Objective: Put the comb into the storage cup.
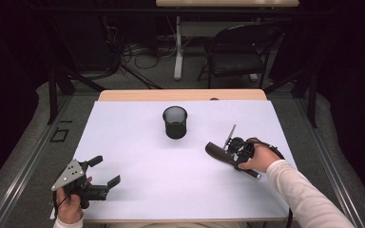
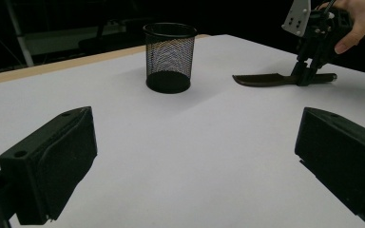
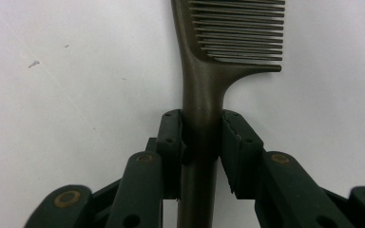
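Note:
A dark brown comb [image 1: 215,150] lies flat on the white table top [image 1: 138,142], right of the middle. My right gripper [image 1: 232,158] comes down on its handle from above, held by a hand in a white sleeve. In the right gripper view the two pads [image 3: 171,137] sit against either side of the comb's handle [image 3: 203,90], with the teeth pointing away past the jaws. My left gripper [image 1: 107,170] rests at the near left corner, open and empty. The left gripper view shows its jaws wide apart around my left gripper's middle [image 2: 195,142], and farther off the comb [image 2: 261,80] under the right gripper [image 2: 304,80].
A black mesh pen cup [image 1: 175,122] stands upright at the table's middle back, empty as far as I can see, also as the mesh cup [image 2: 169,57] ahead of the left jaws. A folding chair [image 1: 237,52] and desk legs stand beyond the far edge.

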`<state>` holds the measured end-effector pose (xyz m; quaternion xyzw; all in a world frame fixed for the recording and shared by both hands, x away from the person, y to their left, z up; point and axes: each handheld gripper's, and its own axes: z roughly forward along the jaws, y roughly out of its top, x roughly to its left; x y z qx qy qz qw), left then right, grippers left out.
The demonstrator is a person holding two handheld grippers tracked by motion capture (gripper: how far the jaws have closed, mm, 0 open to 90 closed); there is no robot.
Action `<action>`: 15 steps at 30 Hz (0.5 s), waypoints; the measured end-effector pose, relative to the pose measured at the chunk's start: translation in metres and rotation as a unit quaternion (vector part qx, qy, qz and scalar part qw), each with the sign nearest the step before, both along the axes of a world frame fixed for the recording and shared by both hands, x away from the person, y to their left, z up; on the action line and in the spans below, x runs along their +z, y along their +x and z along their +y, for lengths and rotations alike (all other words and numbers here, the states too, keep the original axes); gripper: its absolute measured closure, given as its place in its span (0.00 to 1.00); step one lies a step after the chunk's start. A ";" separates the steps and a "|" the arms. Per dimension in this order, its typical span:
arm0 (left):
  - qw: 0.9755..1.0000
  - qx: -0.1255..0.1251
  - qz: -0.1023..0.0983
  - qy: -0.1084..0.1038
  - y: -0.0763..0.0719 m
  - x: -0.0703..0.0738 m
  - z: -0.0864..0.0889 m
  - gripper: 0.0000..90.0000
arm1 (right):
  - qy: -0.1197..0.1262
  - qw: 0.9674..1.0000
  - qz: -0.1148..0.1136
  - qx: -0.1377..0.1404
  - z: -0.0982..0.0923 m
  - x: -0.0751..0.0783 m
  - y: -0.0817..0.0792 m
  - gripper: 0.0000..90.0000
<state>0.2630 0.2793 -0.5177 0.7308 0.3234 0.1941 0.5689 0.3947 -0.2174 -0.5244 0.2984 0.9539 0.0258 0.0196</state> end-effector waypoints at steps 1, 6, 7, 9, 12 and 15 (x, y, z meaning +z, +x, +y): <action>1.000 0.000 0.000 0.000 0.000 0.000 0.000 0.00 | 0.000 1.000 0.001 -0.001 0.000 0.000 0.000 0.79; 1.000 0.001 0.001 0.001 0.000 0.000 0.000 0.00 | 0.004 1.000 -0.001 -0.006 -0.001 0.000 0.000 0.80; 1.000 0.000 0.001 0.001 0.000 0.000 0.000 0.00 | 0.004 1.000 0.000 -0.007 -0.001 0.000 0.000 0.80; 1.000 -0.001 0.001 0.000 0.000 0.000 0.000 0.00 | 0.007 1.000 -0.001 -0.008 -0.001 0.000 0.000 0.80; 1.000 0.000 0.001 0.001 0.000 0.000 0.000 0.00 | 0.006 1.000 -0.003 -0.010 -0.001 0.000 0.000 0.80; 1.000 0.000 0.001 0.000 0.000 0.000 0.000 0.00 | 0.004 1.000 -0.001 -0.012 0.000 0.000 0.000 0.80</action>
